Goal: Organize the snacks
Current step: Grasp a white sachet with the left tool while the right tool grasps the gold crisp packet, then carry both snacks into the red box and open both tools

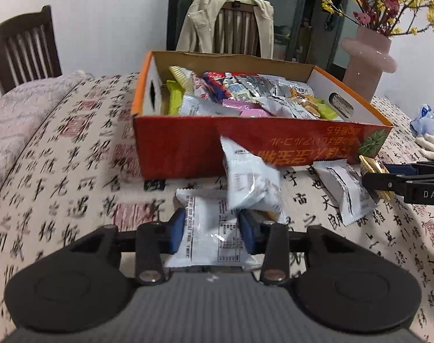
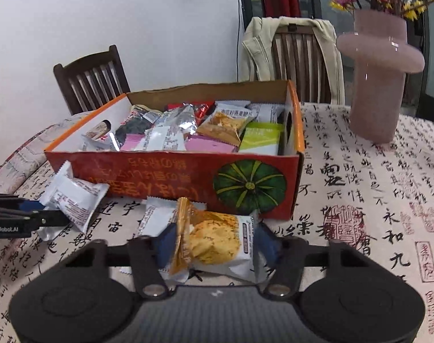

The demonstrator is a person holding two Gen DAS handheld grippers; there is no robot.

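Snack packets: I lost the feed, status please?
Left gripper shut on white foil packet. Right gripper shut on orange biscuit packet. Orange cardboard box ahead, unobstructed.

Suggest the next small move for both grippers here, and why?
Probably lift both packets and carry them over the near wall of the orange box. The left hand-held gripper is shut on a white snack packet, the right hand-held gripper on a biscuit packet, and the box sits just ahead.

Each gripper, the left gripper point(image 1: 212, 233) and the right gripper point(image 2: 214, 243), is matte black plastic with blue finger pads point(image 1: 178, 230), silver pivot screws, two round discs and a ribbed grey housing (white lettering, partly readable, marks the sides).
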